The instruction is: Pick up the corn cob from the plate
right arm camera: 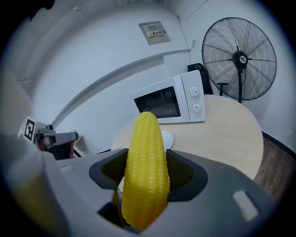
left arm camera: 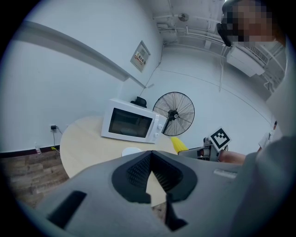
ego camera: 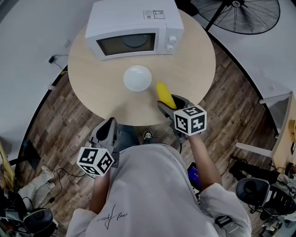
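The yellow corn cob (ego camera: pixel 165 94) is off the plate, with my right gripper (ego camera: pixel 167 104) shut on it just above the near right part of the round table (ego camera: pixel 92 78). In the right gripper view the corn cob (right arm camera: pixel 143 162) stands upright between the dark pads (right arm camera: pixel 182 172), its tip pointing away from me. The white plate (ego camera: pixel 137 77) sits bare at the table's middle, left of and beyond the cob. My left gripper (ego camera: pixel 107 128) hangs below the table's near edge, shut on nothing. The left gripper view also catches the corn cob (left arm camera: pixel 179 144).
A white microwave (ego camera: pixel 134 28) stands at the far side of the table, door closed. A black floor fan (ego camera: pixel 245 14) is beyond the table to the right. Wood flooring, cables and a chair (ego camera: pixel 252 190) surround the person's legs.
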Demonstrator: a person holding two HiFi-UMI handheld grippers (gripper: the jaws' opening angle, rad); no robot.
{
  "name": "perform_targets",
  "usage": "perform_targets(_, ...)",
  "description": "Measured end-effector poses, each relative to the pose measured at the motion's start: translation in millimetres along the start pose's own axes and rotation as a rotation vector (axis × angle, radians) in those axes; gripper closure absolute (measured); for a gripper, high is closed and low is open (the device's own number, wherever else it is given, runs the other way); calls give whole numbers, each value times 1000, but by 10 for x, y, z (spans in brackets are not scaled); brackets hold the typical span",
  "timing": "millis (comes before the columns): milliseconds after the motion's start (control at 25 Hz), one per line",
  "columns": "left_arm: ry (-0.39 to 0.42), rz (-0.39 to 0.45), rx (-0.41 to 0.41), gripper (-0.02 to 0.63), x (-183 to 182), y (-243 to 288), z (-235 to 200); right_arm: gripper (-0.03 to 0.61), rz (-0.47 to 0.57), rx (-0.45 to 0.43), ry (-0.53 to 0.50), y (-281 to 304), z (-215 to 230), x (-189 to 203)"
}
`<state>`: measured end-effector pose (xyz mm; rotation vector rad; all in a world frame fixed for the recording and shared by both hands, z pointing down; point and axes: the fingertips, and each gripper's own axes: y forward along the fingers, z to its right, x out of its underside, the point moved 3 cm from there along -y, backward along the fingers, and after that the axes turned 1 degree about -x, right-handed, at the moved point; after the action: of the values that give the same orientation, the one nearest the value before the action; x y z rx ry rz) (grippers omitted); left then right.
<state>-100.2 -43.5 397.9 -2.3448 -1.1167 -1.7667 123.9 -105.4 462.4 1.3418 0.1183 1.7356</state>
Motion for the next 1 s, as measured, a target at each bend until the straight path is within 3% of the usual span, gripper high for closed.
perform_targets(120,15,-10,-8,620,18,-22,-15,311,24,-17,52,-77,-39,24)
perform_targets(480,14,-5,-22,620,21,-89,-50,310,65,2,62,-292,-113,74)
perform_targets(760,17,0,-29,620,2,-116,-69,311,101,1,50,-491,-97,85)
perform_targets(1000,27,9,-30,620,-9,-147,-102,310,190,-65,-4,-652,-220,56)
